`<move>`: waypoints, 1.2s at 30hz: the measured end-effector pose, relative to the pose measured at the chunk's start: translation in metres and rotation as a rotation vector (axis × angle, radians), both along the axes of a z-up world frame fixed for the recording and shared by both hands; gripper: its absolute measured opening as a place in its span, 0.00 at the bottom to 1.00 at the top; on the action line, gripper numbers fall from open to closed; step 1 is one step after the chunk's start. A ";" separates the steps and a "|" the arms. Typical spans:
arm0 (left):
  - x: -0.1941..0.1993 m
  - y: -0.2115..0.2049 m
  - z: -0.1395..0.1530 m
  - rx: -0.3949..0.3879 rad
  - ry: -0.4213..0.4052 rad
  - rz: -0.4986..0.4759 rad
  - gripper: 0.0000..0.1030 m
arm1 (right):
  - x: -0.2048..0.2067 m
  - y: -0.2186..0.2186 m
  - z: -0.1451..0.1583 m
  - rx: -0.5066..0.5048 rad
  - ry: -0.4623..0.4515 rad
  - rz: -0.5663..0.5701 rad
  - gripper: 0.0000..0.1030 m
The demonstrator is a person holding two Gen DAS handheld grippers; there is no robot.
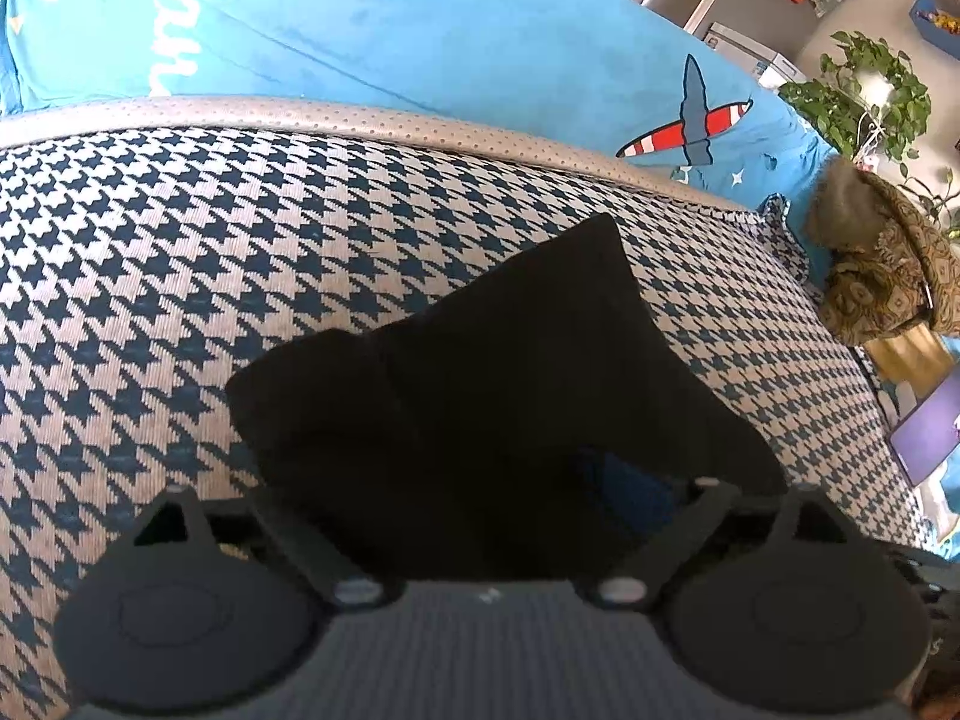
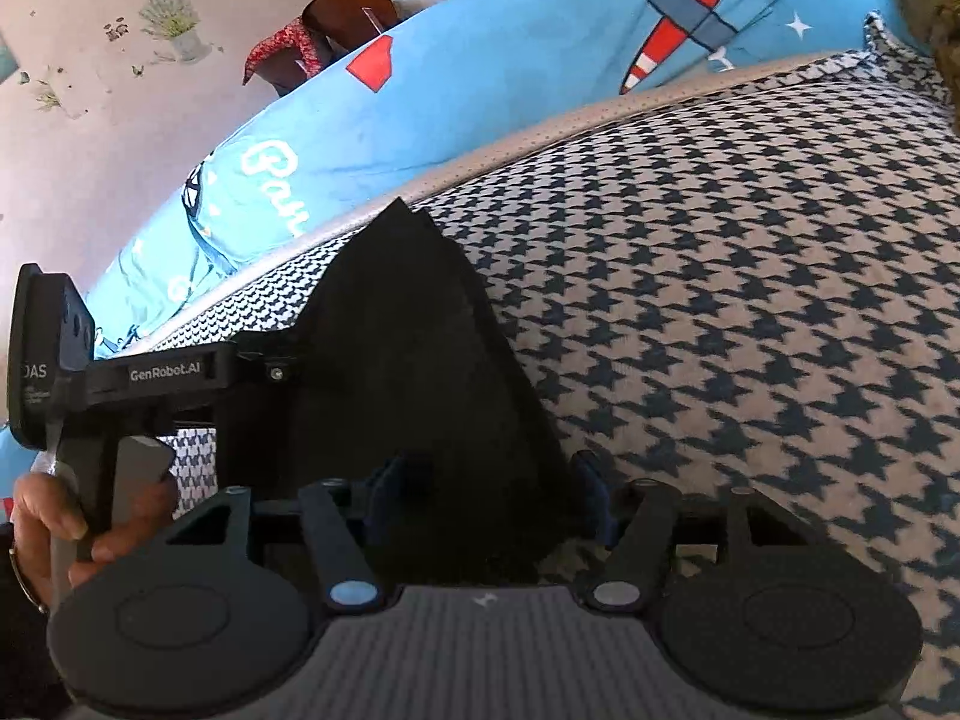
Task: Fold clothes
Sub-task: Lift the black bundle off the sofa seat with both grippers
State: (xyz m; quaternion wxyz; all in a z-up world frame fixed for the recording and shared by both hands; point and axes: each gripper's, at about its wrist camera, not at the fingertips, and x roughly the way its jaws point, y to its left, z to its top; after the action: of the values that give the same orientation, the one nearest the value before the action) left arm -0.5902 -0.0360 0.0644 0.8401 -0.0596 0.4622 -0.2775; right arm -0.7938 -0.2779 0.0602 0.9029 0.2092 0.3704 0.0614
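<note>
I'm seeing the folded black garment (image 1: 480,396) lying on the houndstooth cushion (image 1: 180,276), in front of the blue airplane-print blanket (image 1: 480,48). My left gripper (image 1: 480,492) is standing wide over the garment's near edge; my right gripper (image 2: 486,498) is half open, pads straddling the cloth, not pinching.

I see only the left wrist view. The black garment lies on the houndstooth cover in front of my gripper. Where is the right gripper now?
Observer: The right gripper is at the near edge of the black garment.
Operator: Does it grip the cloth?
Observer: No. Its blue pads stand apart, with the cloth's edge between them.
Operator: What does that view show of my side?
Observer: A hand holds the left gripper by its handle; its tip is at the garment's left edge.
</note>
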 end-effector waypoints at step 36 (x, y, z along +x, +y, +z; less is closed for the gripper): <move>-0.019 -0.006 0.002 0.076 -0.083 -0.001 0.60 | -0.016 -0.011 0.000 0.071 0.019 0.003 0.48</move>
State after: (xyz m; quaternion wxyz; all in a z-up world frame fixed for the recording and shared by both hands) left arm -0.6092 -0.0420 0.0662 0.8601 -0.0158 0.4371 -0.2625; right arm -0.8096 -0.2893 0.0598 0.8912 0.2410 0.3771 0.0738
